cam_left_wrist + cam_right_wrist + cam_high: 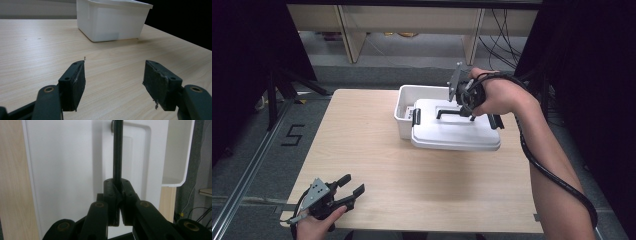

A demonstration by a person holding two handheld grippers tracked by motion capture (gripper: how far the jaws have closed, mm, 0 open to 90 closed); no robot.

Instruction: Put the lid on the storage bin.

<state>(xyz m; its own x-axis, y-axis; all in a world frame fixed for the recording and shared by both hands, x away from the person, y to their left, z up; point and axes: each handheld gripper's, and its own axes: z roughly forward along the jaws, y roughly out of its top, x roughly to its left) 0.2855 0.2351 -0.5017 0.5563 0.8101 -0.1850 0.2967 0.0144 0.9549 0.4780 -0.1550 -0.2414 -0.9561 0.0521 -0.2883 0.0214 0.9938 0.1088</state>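
Note:
A white storage box [404, 112] stands on the far right part of the wooden table [377, 165]. Its white lid [455, 134] lies askew over the box, shifted toward the near right so the box's far left corner is uncovered. My right gripper [468, 111] is shut on the lid's black handle [447, 110]; in the right gripper view the pads [110, 195] pinch the handle [117, 150]. My left gripper [349, 189] rests open at the table's near left corner with nothing between its fingers [75, 82]. The box [112, 20] shows far ahead of it.
Black latches sit on the lid's left [416, 116] and right [497, 121] ends. Wooden furniture legs and cables stand beyond the table's far edge. Dark curtains flank both sides.

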